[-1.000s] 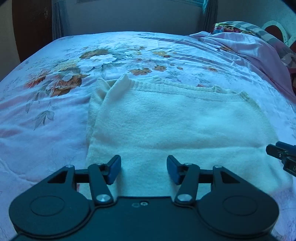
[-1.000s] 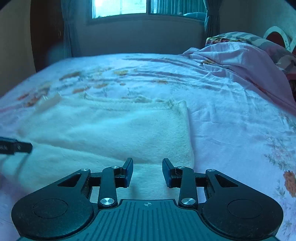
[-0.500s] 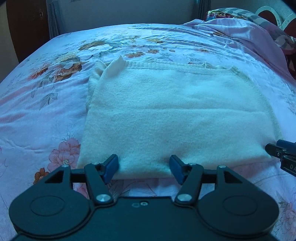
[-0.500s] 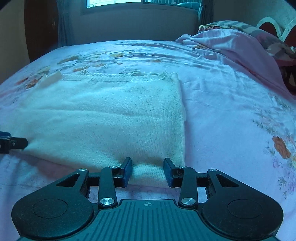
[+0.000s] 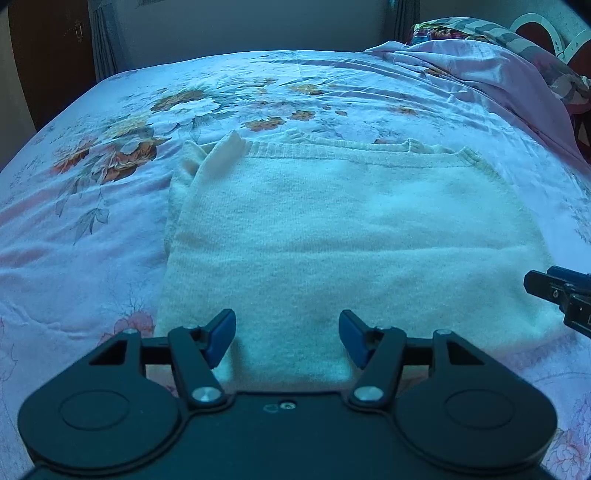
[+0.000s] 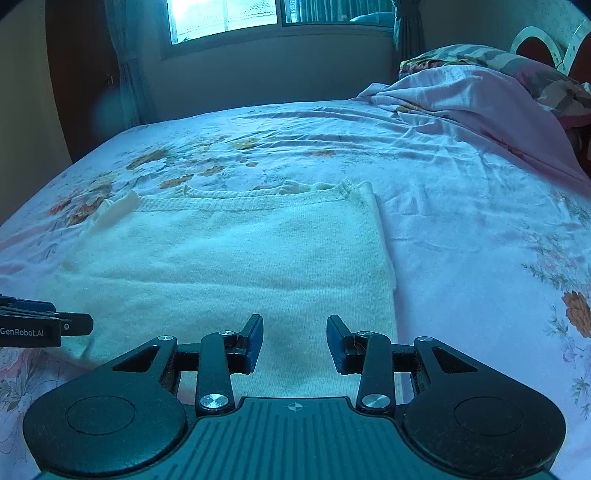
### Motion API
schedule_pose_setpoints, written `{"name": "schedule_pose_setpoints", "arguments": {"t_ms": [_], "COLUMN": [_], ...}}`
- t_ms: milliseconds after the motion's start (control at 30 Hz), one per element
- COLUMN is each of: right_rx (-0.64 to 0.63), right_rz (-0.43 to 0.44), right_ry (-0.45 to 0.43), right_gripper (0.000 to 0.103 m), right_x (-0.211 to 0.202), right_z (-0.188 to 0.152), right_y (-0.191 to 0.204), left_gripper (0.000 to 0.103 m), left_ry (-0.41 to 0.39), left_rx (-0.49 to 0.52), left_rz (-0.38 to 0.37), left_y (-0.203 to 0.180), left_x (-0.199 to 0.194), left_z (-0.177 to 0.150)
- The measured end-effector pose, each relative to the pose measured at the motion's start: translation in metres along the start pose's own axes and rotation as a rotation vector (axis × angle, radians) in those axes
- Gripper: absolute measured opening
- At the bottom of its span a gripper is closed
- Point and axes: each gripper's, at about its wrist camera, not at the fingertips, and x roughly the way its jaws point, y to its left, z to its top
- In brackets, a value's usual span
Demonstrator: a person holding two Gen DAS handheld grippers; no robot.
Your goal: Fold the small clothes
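Left hand-held gripper (image 5: 287, 338) hovering over the near hem of the cream knit sweater (image 5: 351, 236), jaws standing fairly wide, blue pads (image 5: 221, 338) clear of the fabric with nothing pinched between them. Right hand-held gripper (image 6: 294, 343) doing the same at the sweater's (image 6: 229, 266) near right corner, jaws parted more narrowly, pads (image 6: 255, 345) apart and gripping nothing. Each one peeking into the other's view: right hand-held gripper (image 5: 561, 295) poking in at the right edge of the left wrist view, beside the sweater's lower right corner; left hand-held gripper (image 6: 44, 325) showing at the left edge of the right wrist view, with "GenRobot.AI" lettering on its side.

Sweater lying flat and folded into a rough rectangle on the bed (image 5: 92, 229), ribbed edge along the far side, a loose flap (image 5: 225, 155) of cream fabric sticking up at the far left corner. Second layer peeking out along the left side and along the right edge in the right wrist view.

Floral bedsheet (image 6: 480, 240) spreading pale under everything, orange and white blossoms beyond the sweater. Rumpled pink blanket (image 6: 480, 107) heaping up at the far right, patterned pillow (image 6: 491, 61) behind it. Window (image 6: 225, 16) glowing bright on the far wall, curtains (image 6: 125, 62) hanging on both sides of it.
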Motion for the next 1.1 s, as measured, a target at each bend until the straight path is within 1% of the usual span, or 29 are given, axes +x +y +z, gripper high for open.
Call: {"name": "schedule_pose_setpoints", "arguments": {"t_ms": [67,167,333,500,633,767,833,900,1000,1100], "right_rx": [-0.007,-0.013,-0.029,-0.045,-0.05,-0.074,-0.081,-0.083,-0.084,-0.072], "right_rz": [0.001,0.002,0.012,-0.007,-0.002,-0.035,-0.057,-0.085,-0.117,-0.139], "right_ry": [0.0,0.008,0.016,0.029,-0.002,-0.002,0.017,0.015,0.019,0.028], "right_gripper": [0.038,0.038,0.038,0.038,0.038,0.038,0.038,0.038,0.038,0.038], "right_x": [0.007,0.02,0.037,0.055,0.058,0.078,0.093,0.106,0.123,0.133], "right_z": [0.004,0.008,0.014,0.015,0.027,0.043,0.048,0.053,0.06,0.068], "right_y": [0.002,0.004,0.007,0.007,0.006,0.001,-0.006,-0.013,-0.025,-0.032], "left_gripper": [0.059,0.06,0.063,0.066,0.067,0.067,0.067,0.067,0.068,0.068], "left_ry": [0.009,0.003,-0.008,-0.023,-0.031,-0.037,-0.043,-0.047,-0.059,-0.047], "left_rx": [-0.01,-0.015,0.008,0.004,0.007,-0.01,-0.015,-0.005,0.01,-0.05], "left_rz": [0.001,0.004,0.005,0.008,0.009,0.007,0.02,0.025,0.053,0.066], "left_y": [0.002,0.004,0.003,0.005,0.007,0.014,0.016,0.018,0.019,0.03], "left_x": [0.008,0.018,0.027,0.037,0.046,0.064,0.074,0.084,0.097,0.11], "left_z": [0.003,0.008,0.017,0.026,0.04,0.057,0.065,0.074,0.091,0.107]}}
